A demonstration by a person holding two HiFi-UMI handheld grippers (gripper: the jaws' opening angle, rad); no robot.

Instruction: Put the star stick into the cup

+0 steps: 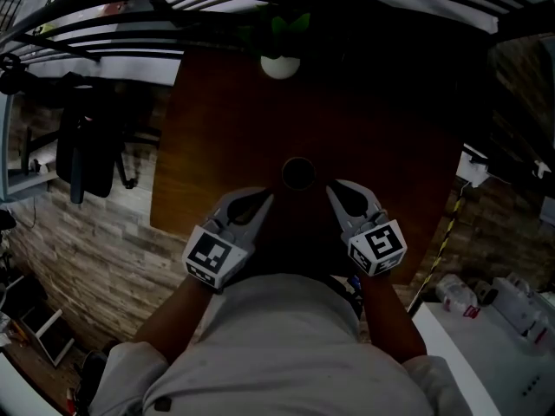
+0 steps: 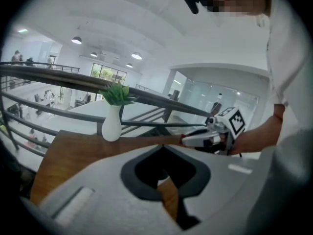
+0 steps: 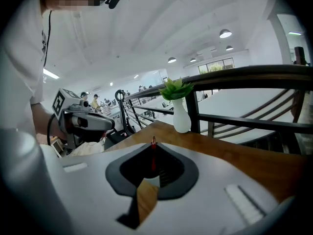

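— Dead centre of the right gripper view: the star stick [image 3: 153,156], thin and red, pinched between the closed jaws of the right gripper [image 3: 153,144]. It runs straight up the frame, tip just past the fingertips.
— And the cup [image 1: 298,172]?
— Middle of the head view, a dark round mouth on the table [image 1: 217,128], just up-left of that gripper.
— The left gripper [image 1: 265,197]?
— Equally near, shut on nothing. I'd guess the right one swings the stick over the mouth.

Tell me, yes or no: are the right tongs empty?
No: in the right gripper view the right tongs are closed on a thin red stick that stands upright between the jaws.
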